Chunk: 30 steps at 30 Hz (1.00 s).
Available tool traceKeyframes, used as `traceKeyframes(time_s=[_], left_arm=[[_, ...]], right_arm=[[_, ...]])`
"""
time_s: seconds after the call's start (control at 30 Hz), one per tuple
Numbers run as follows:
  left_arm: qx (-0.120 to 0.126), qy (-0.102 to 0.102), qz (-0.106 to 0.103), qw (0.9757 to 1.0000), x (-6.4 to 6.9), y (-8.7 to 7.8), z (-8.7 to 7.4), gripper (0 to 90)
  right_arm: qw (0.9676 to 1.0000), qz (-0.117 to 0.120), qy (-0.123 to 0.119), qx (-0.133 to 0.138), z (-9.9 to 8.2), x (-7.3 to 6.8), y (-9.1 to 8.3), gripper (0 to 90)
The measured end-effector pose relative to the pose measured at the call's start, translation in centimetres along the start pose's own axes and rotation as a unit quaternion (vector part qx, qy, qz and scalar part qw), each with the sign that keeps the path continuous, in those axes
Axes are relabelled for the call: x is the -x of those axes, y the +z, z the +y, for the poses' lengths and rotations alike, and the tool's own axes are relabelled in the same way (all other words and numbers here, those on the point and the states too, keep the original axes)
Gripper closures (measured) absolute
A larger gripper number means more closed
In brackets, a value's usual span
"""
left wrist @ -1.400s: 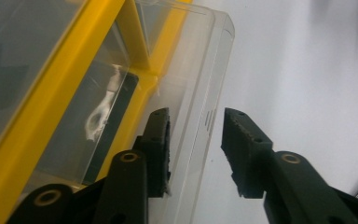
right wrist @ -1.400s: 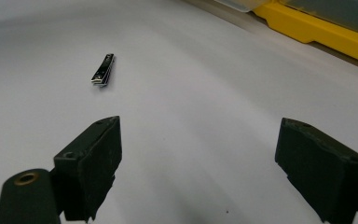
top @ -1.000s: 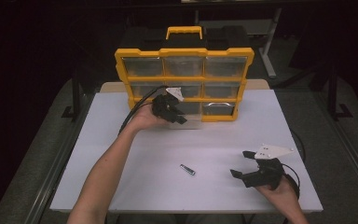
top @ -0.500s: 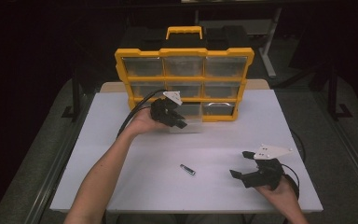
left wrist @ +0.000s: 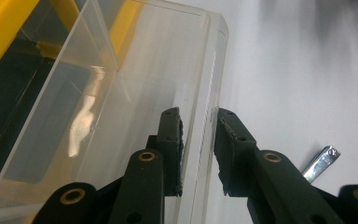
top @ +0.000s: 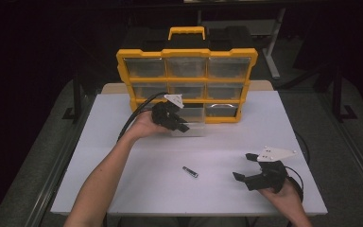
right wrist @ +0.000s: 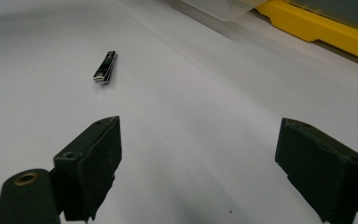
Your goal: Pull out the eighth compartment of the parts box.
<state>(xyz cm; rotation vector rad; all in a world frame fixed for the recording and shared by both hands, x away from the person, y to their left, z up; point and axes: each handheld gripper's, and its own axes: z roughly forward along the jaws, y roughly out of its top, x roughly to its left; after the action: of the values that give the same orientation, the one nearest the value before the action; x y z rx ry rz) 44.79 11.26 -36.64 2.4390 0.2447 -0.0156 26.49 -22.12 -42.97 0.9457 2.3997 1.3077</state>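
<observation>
L gripper clamps clear drawer front wall, R gripper wide open

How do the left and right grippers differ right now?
The left gripper has its fingers closed on the front wall of the clear drawer, up at the yellow organizer. The right gripper is wide open, empty, near the table's front edge. Both are black.

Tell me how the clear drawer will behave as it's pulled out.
The clear drawer looks thin-walled and empty, so probably light and slightly flexible. Its glossy front wall sits between the left gripper pads, so it may slip. Half out of the organizer, it could tip once free.
</observation>
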Motion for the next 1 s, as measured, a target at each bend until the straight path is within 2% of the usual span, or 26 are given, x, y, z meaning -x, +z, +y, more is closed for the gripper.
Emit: traceKeyframes(time_s=[0.23,0.3,0.4,0.6,0.73,0.77,0.87,0.93,1.0], left_arm=[[0.011,0.000,-0.007,0.9999,0.3,-0.4,0.2,63.6],[0.026,-0.006,-0.009,0.9996,0.6,-0.7,0.3,60.4],[0.042,0.002,-0.006,0.9991,1.0,-1.6,0.5,57.6],[0.073,0.000,-0.004,0.9973,1.8,-3.4,0.5,51.7],[0.100,0.000,0.005,0.9950,2.7,-4.8,0.0,49.0],[0.097,0.006,0.006,0.9952,2.8,-5.1,-0.2,47.4],[0.111,-0.017,0.002,0.9937,3.5,-5.8,-0.8,38.3],[0.117,-0.007,0.012,0.9931,4.0,-6.4,-1.3,38.7],[0.123,-0.007,0.013,0.9923,4.4,-6.9,-1.8,38.2]], right_arm=[[1.0000,0.000,0.001,0.001,0.0,0.1,0.0,13.8],[1.0000,-0.001,0.002,-0.001,0.0,0.1,0.0,13.8],[0.9999,0.000,0.009,-0.005,0.0,0.1,0.2,13.8],[0.9999,-0.002,0.011,-0.005,0.0,0.2,0.4,13.9],[0.9999,0.001,0.014,-0.006,0.0,0.2,0.4,14.0],[0.9999,0.001,0.014,-0.006,0.0,0.1,0.4,14.0],[0.9998,0.001,0.016,-0.007,0.0,0.1,0.5,14.3],[0.9998,0.003,0.018,-0.010,0.0,0.2,0.6,14.3],[0.9997,0.003,0.020,-0.011,0.1,0.2,0.7,14.3]])
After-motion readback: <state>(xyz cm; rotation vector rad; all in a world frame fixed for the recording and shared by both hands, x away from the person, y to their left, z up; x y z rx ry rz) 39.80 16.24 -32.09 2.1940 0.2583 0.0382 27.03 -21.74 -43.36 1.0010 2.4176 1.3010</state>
